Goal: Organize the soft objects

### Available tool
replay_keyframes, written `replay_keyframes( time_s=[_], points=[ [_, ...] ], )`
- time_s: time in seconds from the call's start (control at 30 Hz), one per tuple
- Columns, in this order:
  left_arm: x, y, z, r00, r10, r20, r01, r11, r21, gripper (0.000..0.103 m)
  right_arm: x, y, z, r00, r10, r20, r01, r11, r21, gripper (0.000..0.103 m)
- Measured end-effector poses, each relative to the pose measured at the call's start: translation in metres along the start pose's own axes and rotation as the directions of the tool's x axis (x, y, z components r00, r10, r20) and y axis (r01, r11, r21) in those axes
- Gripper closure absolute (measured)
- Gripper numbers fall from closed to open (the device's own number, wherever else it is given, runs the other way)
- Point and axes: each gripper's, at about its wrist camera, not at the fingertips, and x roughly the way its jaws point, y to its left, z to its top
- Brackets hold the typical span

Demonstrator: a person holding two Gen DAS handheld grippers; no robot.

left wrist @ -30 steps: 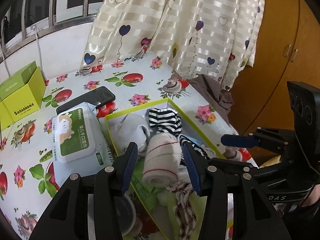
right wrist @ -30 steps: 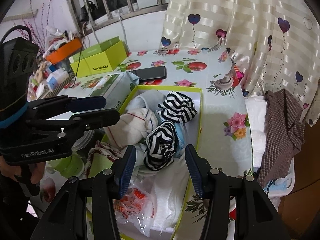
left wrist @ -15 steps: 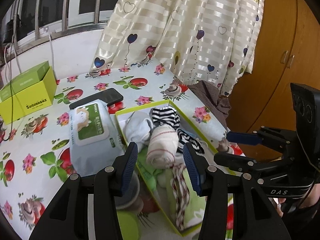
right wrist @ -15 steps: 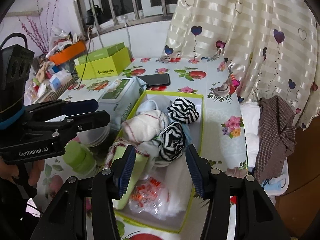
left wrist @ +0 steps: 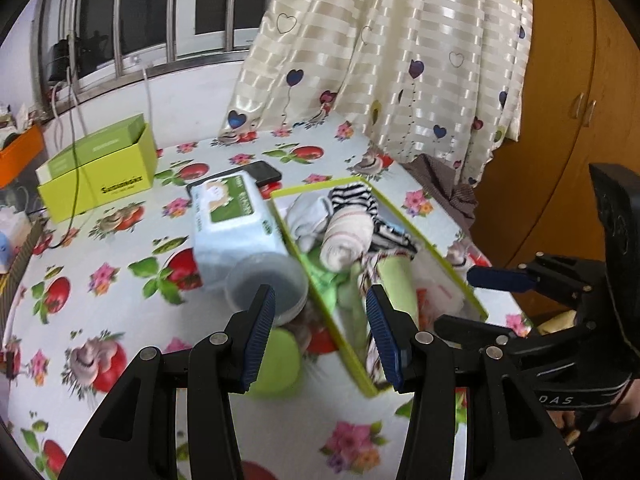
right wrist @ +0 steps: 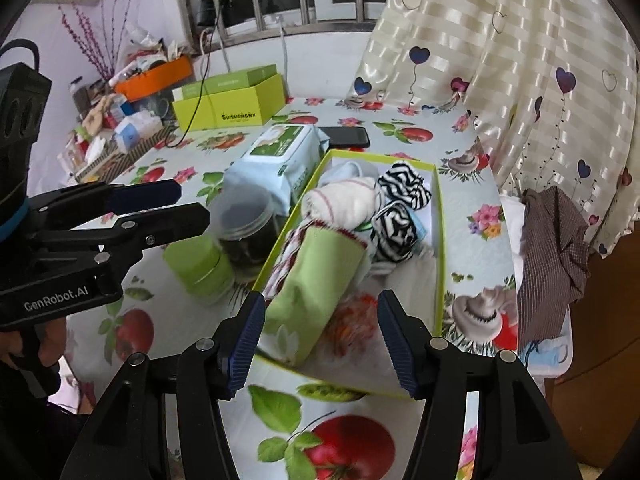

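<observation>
With rolled socks (right wrist: 344, 204) lying packed ahead in the box (right wrist: 439, 248), right tongs (right wrist: 320, 344), just opening wider, and left tongs (left wrist: 320, 336) are hanging apart and empty, presumably freed for another item.

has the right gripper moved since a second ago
Yes. The right gripper has backed away from the green-rimmed box, whose near rim now shows between its fingers; its jaws have just been opening, with nothing gripped.
</observation>
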Motion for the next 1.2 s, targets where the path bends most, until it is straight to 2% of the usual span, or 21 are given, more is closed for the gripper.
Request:
replay_keyframes(
  time_s=[0.53, 0.77, 1.2],
  points=[
    [-0.013, 0.005, -0.046, 0.998, 0.047, -0.039, -0.049, 0.998, -0.038, 0.054, 0.003, 0.035, -0.026, 0.999, -0.017, -0.046, 0.017, 1.0, -0.013, 0.045],
    [-0.013, 0.009, -0.053, 0.998, 0.026, -0.048, -0.029, 0.998, -0.063, 0.054, 0.005, 0.041, -0.031, 0.998, -0.015, -0.056, 0.015, 1.0, -0.005, 0.044],
    [-0.012, 0.008, -0.062, 0.998, 0.048, -0.047, -0.05, 0.998, -0.049, 0.054, 0.012, 0.049, -0.034, 0.997, -0.02, -0.077, 0.019, 1.0, -0.017, 0.044]
  ],
)
